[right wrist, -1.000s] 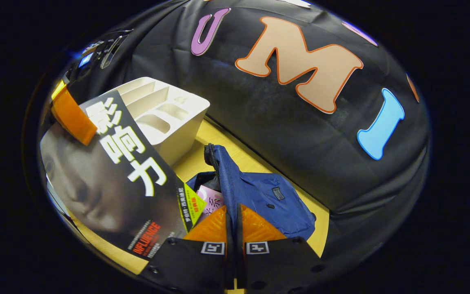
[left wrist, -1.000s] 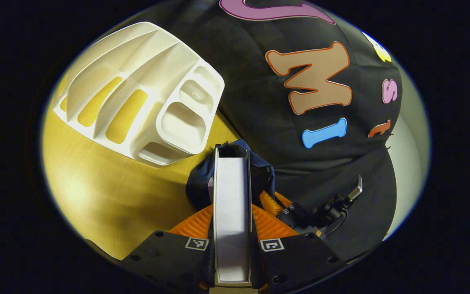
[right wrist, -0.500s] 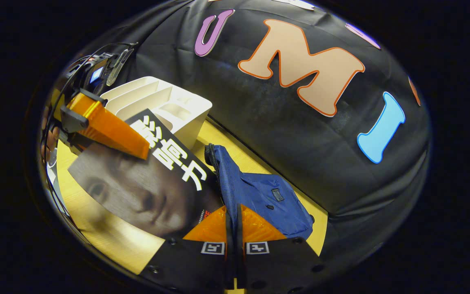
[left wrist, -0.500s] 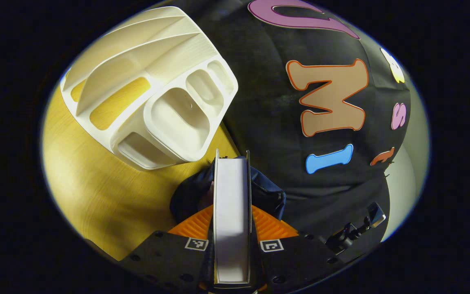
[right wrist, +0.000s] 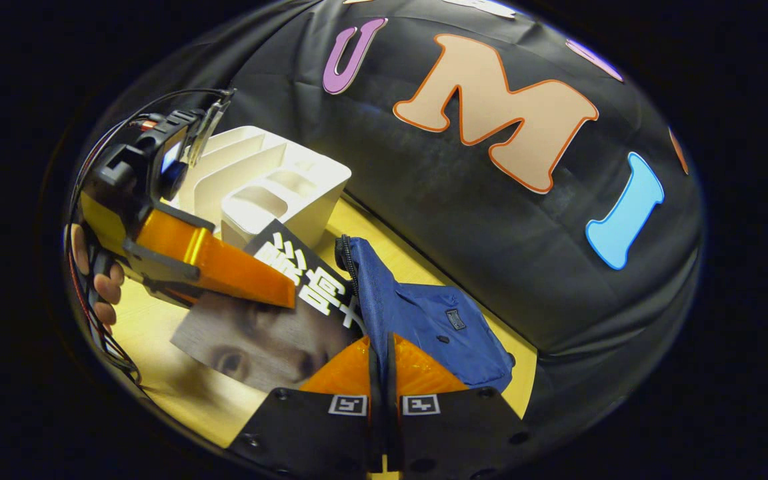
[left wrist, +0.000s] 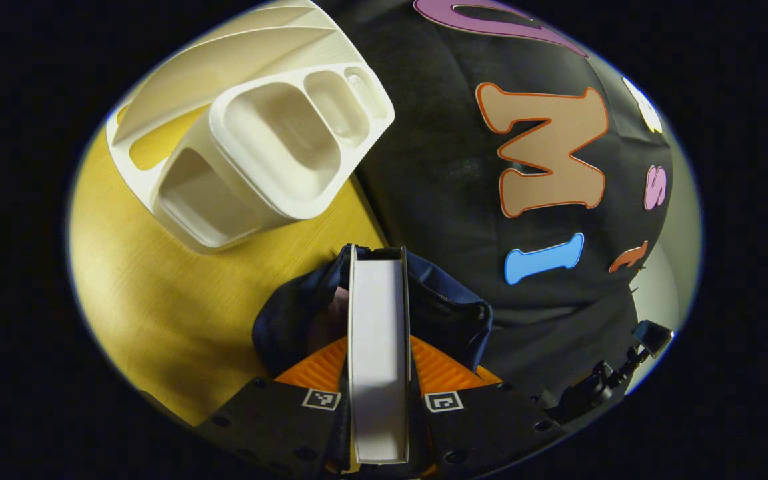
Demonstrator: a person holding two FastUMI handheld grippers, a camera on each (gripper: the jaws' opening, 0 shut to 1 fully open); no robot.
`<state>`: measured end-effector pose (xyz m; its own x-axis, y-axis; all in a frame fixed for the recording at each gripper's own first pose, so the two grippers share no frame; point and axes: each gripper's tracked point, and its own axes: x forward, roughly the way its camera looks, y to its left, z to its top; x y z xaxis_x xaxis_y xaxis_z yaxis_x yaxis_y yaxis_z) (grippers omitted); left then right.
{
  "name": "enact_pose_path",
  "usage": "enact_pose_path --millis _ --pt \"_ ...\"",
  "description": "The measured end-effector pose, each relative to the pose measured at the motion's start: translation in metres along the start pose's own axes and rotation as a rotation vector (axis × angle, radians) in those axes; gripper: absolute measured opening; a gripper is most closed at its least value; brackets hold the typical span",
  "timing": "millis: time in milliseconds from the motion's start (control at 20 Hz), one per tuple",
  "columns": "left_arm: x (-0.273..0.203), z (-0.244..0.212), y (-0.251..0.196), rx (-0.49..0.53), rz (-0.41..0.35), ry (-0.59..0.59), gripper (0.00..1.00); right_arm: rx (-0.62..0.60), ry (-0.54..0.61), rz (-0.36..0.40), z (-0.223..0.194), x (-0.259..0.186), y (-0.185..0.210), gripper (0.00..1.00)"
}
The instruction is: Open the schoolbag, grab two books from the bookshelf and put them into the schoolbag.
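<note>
schoolbag [right wrist: 424, 320] rim pinched in right tongs [right wrist: 382, 373]; left tongs [left wrist: 379, 373] clamp book [left wrist: 377, 347] over opening.

Materials and finishes, as seen.
Table [left wrist: 157, 293]: wood grain, smooth, slight sheen. Bookshelf [left wrist: 271, 133]: white moulded plastic, matt, with fine ribbing on its divider walls. Schoolbag [right wrist: 424, 320]: blue woven cloth, matt, with a zip along its edge. Book [right wrist: 271, 333]: printed paper cover, low gloss; in the left gripper view its page block [left wrist: 377, 347] is plain matt paper. Booth wall [right wrist: 437, 213]: black cloth, matt and creased.
</note>
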<state>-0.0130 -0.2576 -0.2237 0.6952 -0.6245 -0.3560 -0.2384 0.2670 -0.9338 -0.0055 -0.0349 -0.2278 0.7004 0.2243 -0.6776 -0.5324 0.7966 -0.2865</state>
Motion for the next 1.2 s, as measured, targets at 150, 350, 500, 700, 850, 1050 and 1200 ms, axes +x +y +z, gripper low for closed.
enact_pose_path --millis 150,350,500,700,850,1050,1200 --pt "0.015 -0.01 0.0 -0.015 -0.01 0.004 0.31 -0.015 -0.004 0.008 -0.001 -0.003 0.002 0.05" --pt "0.032 -0.023 -0.002 -0.005 -0.013 0.015 0.32 -0.025 -0.012 0.015 -0.002 -0.007 0.002 0.05" --pt "0.05 -0.033 -0.003 0.001 -0.008 0.027 0.32 -0.021 -0.019 0.022 -0.002 -0.008 0.0 0.05" --pt "0.07 -0.044 -0.004 0.004 -0.012 0.022 0.32 -0.021 -0.026 0.028 -0.002 -0.013 -0.002 0.05" --pt "0.083 -0.051 -0.005 0.006 -0.016 0.027 0.34 -0.015 -0.029 0.031 -0.002 -0.016 -0.004 0.05" --pt "0.101 -0.052 -0.004 0.027 -0.016 0.03 0.33 -0.012 -0.031 0.032 -0.003 -0.02 -0.007 0.05" --pt "0.107 -0.053 0.003 0.075 0.033 0.035 0.41 0.002 -0.033 0.029 -0.004 -0.02 -0.011 0.05"
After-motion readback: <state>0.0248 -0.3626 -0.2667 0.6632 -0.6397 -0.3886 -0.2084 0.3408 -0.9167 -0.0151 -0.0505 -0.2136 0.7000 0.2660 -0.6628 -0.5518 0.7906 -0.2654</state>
